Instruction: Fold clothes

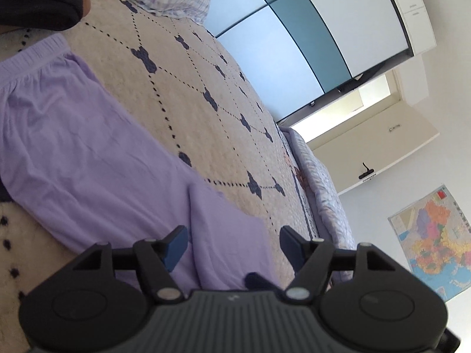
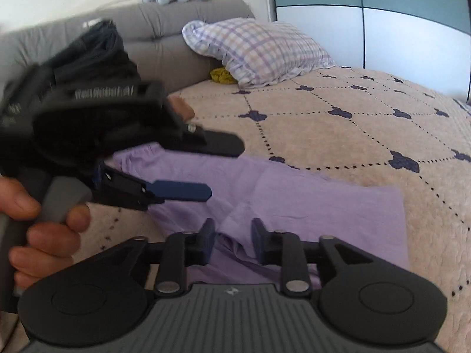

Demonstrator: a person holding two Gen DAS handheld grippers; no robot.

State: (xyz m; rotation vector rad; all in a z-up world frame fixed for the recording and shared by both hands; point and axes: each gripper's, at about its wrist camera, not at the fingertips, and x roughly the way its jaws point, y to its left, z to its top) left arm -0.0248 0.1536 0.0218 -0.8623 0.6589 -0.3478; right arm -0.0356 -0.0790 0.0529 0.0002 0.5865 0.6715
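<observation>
A lavender garment (image 1: 88, 147) with an elastic waistband (image 1: 29, 56) lies folded on the beige quilted bedspread (image 1: 191, 73). My left gripper (image 1: 232, 244) hangs open over its near folded end, with nothing between the blue pads. In the right wrist view the same garment (image 2: 294, 194) spreads across the quilt (image 2: 353, 123). My right gripper (image 2: 232, 235) is open just above a creased fold, and the pads do not press on the cloth. The left gripper (image 2: 217, 167) shows at the left of that view, open, held by a person's hand (image 2: 44, 229).
A plaid pillow (image 2: 259, 50) leans on the grey headboard (image 2: 176, 29), a yellow cloth (image 2: 220, 75) beside it. A blue and white wardrobe (image 1: 294, 44) stands past the bed's far edge (image 1: 318, 176). A map (image 1: 435, 241) hangs on the wall.
</observation>
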